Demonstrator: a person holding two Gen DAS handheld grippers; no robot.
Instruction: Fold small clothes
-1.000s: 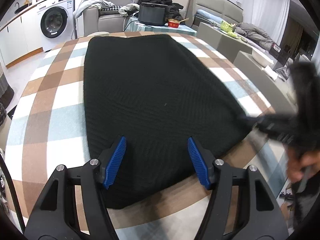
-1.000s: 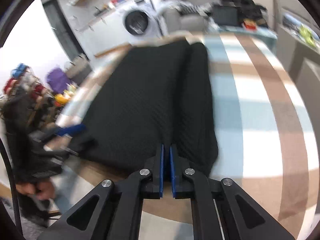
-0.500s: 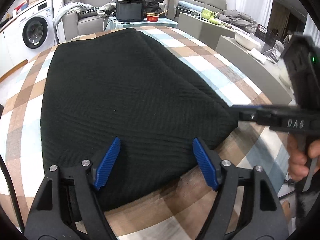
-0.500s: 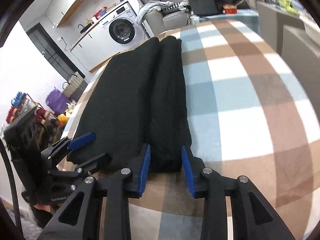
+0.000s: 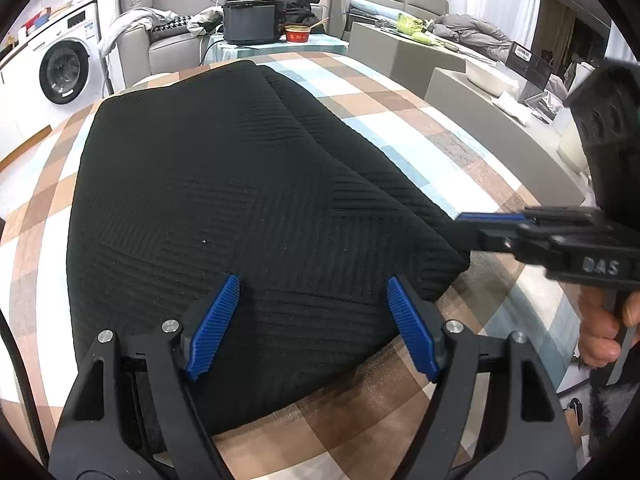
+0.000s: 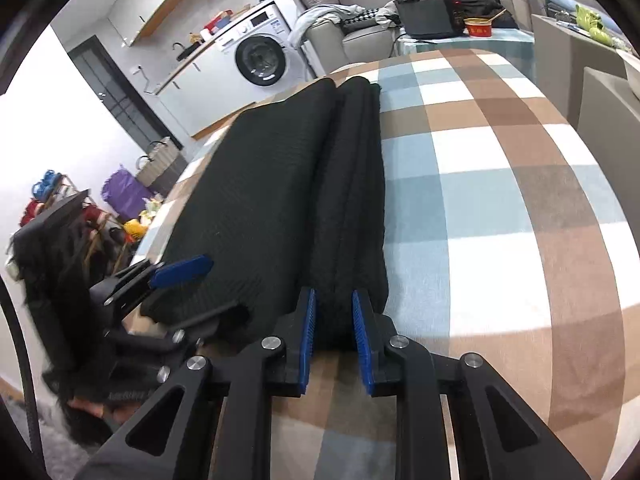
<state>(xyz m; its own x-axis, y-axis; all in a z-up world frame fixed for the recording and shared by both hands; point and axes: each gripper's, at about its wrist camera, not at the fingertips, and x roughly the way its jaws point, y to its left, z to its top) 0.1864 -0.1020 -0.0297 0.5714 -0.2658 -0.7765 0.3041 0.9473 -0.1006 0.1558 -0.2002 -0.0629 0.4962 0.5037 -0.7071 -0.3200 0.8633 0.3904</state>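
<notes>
Black knit garment on checked tablecloth: left gripper spread wide above its near edge; right gripper, jaws just closing, pinched folded edge (nearest corner).

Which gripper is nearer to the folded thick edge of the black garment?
Right. The right gripper has the folded edge between its closing jaws; the left gripper stands open over the garment's flat part, beside it.

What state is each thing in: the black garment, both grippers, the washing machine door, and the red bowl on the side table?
Black garment: lying on the checked tablecloth, one long side folded over.
Left gripper: open, over the garment's near edge.
Right gripper: jaws just closing, astride the folded edge; grip not clear.
Washing machine door: closed.
Red bowl: upright, utensil resting in it.
</notes>
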